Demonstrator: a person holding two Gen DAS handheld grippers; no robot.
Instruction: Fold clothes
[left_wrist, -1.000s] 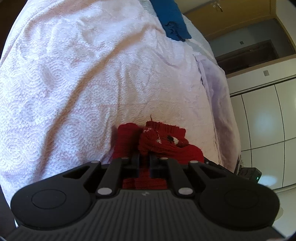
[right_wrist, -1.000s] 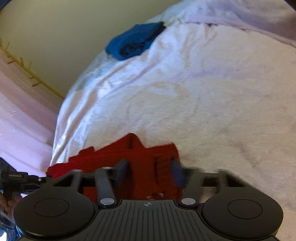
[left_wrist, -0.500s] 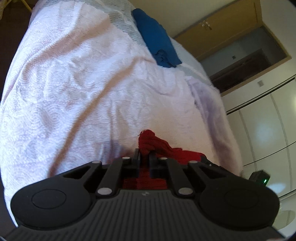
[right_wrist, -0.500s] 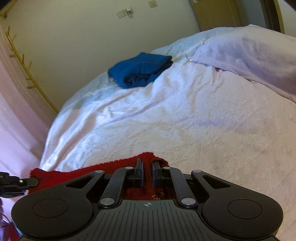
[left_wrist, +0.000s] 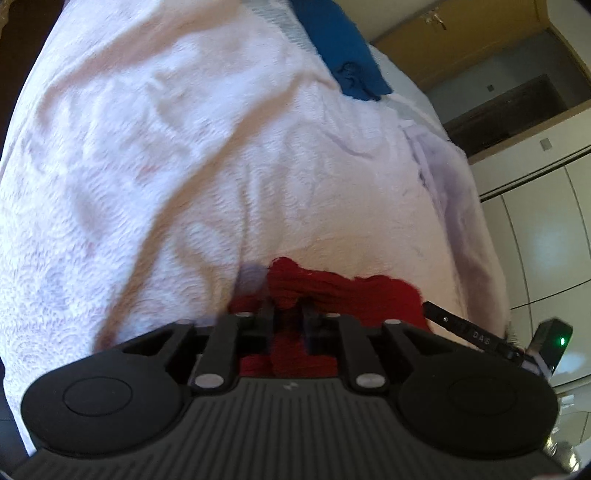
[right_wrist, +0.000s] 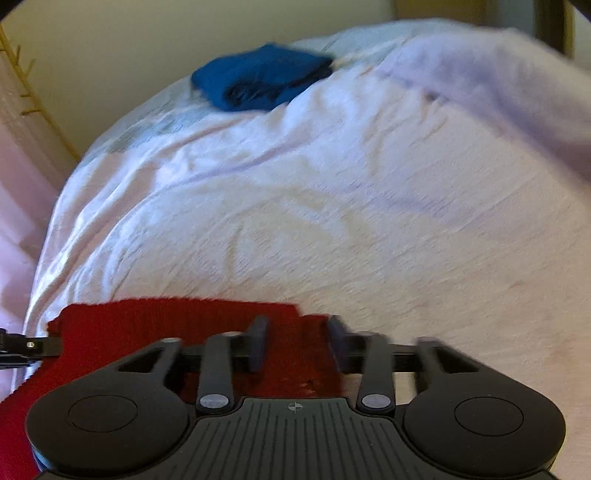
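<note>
Left wrist view shows the left tool (left_wrist: 287, 308) with its two fingers close together, pinching a bunched fold of the red knitted garment (left_wrist: 343, 295) at the lower centre of the frame. Half a second ago the fingers stood the same way, so the grip has stayed. The garment now spreads more to the right of the fingers than before, toward the black bar of the other tool at the lower right. Everything lies on the bed (left_wrist: 184, 147), covered with a pale pink textured sheet. A blue folded cloth (left_wrist: 340, 48) rests at the upper centre of the frame, a little higher in the picture than before.

Right wrist view shows the right tool (right_wrist: 298, 341) with its fingers spread apart. Half a second ago they were pressed together on the edge of the garment; now the red knit (right_wrist: 177, 325) lies flat between and under them, stretching to the lower left of the frame. The picture is blurred by motion. The blue cloth (right_wrist: 258, 77) sits at the upper centre.
</note>
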